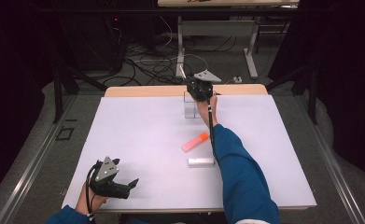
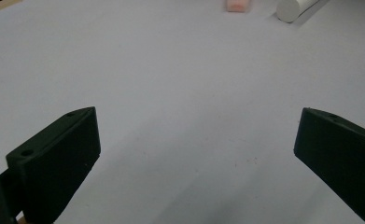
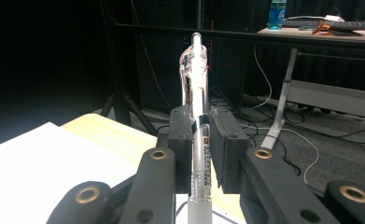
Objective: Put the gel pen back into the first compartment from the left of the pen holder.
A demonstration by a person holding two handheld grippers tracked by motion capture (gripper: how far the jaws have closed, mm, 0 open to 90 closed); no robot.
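Over white table, right gripper clamping upright pen.

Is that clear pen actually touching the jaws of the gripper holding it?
Touching. The right gripper view shows the right gripper with both jaws pressed against the clear pen, no gap.

A clear pen stands upright, clamped above the clear holder.
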